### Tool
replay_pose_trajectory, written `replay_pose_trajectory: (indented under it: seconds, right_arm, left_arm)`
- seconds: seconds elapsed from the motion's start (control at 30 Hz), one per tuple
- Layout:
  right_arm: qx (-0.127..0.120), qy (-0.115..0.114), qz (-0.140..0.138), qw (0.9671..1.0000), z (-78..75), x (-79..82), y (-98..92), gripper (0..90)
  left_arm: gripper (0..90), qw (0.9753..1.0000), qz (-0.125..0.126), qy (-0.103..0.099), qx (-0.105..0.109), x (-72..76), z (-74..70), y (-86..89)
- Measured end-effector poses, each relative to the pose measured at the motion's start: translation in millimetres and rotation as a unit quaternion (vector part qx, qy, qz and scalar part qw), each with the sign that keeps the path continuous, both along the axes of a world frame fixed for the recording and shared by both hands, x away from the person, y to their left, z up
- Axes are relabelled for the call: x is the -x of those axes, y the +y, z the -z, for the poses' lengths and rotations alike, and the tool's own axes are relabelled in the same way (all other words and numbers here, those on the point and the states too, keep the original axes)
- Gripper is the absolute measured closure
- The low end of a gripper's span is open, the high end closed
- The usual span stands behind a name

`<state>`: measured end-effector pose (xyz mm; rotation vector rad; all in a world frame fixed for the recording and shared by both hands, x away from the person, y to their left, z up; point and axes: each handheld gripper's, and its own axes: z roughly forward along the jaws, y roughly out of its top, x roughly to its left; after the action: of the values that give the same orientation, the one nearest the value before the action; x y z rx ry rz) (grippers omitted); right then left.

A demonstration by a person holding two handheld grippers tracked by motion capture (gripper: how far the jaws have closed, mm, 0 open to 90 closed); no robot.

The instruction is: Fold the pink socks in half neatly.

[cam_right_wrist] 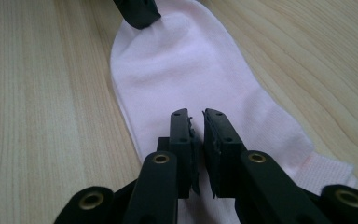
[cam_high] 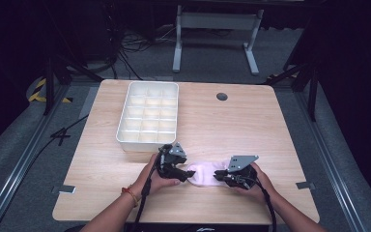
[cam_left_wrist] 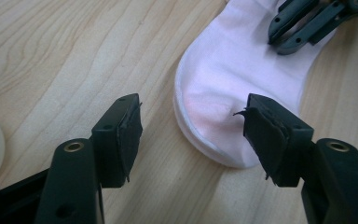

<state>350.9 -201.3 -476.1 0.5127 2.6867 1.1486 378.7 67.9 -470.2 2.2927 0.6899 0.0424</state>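
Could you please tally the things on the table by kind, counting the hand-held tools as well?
Pale pink sock: 1
White divided tray: 1
Hand-held tools: 2, the left tool and the right tool
Total: 4

My right tool (cam_right_wrist: pixel 197 122) rises from the bottom centre of the frame, its two black jaws drawn nearly together with only a thin slit between them, over the pale pink sock (cam_right_wrist: pixel 186 70); whether they pinch the cloth I cannot tell. The sock lies flat on the light wooden counter (cam_right_wrist: pixel 42 93), running from the lower right, where its ribbed white cuff shows, up toward the top centre. There my left tool (cam_right_wrist: pixel 137 11) touches the sock's far end at the upper edge of the frame.
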Motion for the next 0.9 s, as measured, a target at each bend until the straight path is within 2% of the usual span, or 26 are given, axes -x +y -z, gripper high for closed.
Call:
replay_pose_trajectory:
  seconds: [0.23,0.3,0.37,0.4,0.53,0.73,0.77,0.9]
  right_arm:
    - [-0.003,0.000,-0.002,1.0000,0.5,-0.5,-0.4,82.0]
    - [-0.003,0.000,-0.003,1.0000,0.6,-0.6,-0.4,82.0]
    - [-0.003,0.000,-0.003,1.0000,0.5,-0.6,-0.4,82.0]
    - [0.000,-0.002,-0.003,1.0000,0.2,-0.2,-0.2,82.0]
    - [0.002,-0.005,-0.006,1.0000,-0.1,0.4,0.2,82.0]
    - [0.005,-0.008,-0.003,1.0000,-0.4,1.1,0.5,82.0]
    - [0.005,-0.008,-0.003,0.9999,-0.4,0.9,0.3,82.0]
    - [0.002,-0.004,0.000,1.0000,-0.4,0.6,0.4,82.3]
  left_arm:
    - [49.9,0.9999,0.012,0.000,-0.003,0.4,2.0,-5.2]
    - [56.4,0.9998,0.018,0.002,-0.004,0.7,1.9,-5.5]
    - [58.7,0.9998,0.021,0.004,0.000,0.9,2.3,-7.4]
    - [64.4,0.9996,0.027,0.007,0.001,1.3,2.3,-8.4]
    - [74.3,0.9995,0.024,0.017,0.003,0.0,2.1,-5.2]
    - [78.3,0.9996,0.020,0.016,-0.008,1.1,-1.3,-1.6]
    - [78.8,0.9996,0.014,0.023,-0.008,0.9,-2.5,-0.1]
    - [81.7,0.9996,0.014,0.024,-0.011,0.3,-2.4,1.5]
